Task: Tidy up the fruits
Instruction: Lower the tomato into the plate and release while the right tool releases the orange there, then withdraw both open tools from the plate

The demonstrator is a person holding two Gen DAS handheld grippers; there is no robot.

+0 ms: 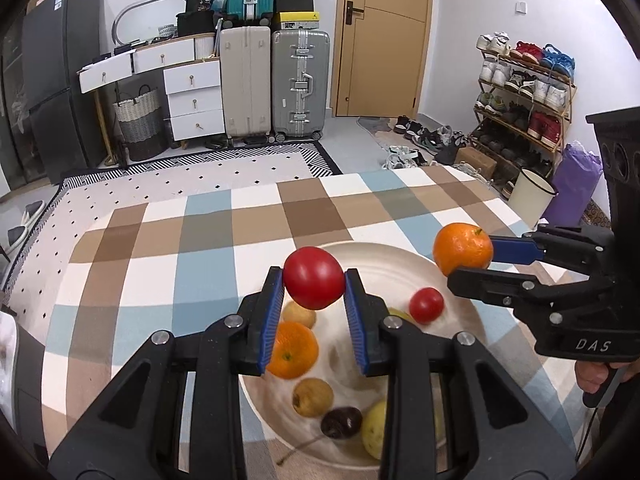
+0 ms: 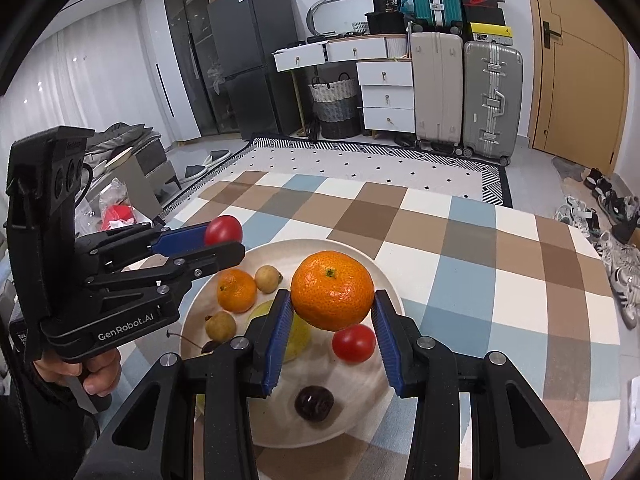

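Observation:
My left gripper (image 1: 315,282) is shut on a red tomato (image 1: 314,277) and holds it above the cream plate (image 1: 372,256). My right gripper (image 2: 332,300) is shut on an orange (image 2: 333,295) above the same plate (image 2: 276,250). Each gripper shows in the other view, the right (image 1: 472,258) with its orange (image 1: 463,249), the left (image 2: 218,240) with its tomato (image 2: 223,229). On the plate lie another orange (image 2: 236,290), a small red tomato (image 2: 353,343), two tan fruits (image 2: 269,278), a yellow fruit (image 2: 298,336) and a dark fruit (image 2: 314,403).
The plate rests on a checked tablecloth (image 2: 460,240) in blue, brown and white. Beyond the table are a patterned rug (image 1: 200,172), suitcases (image 1: 300,84), white drawers (image 1: 192,96), a shoe rack (image 1: 524,100) and a white bin (image 1: 534,196).

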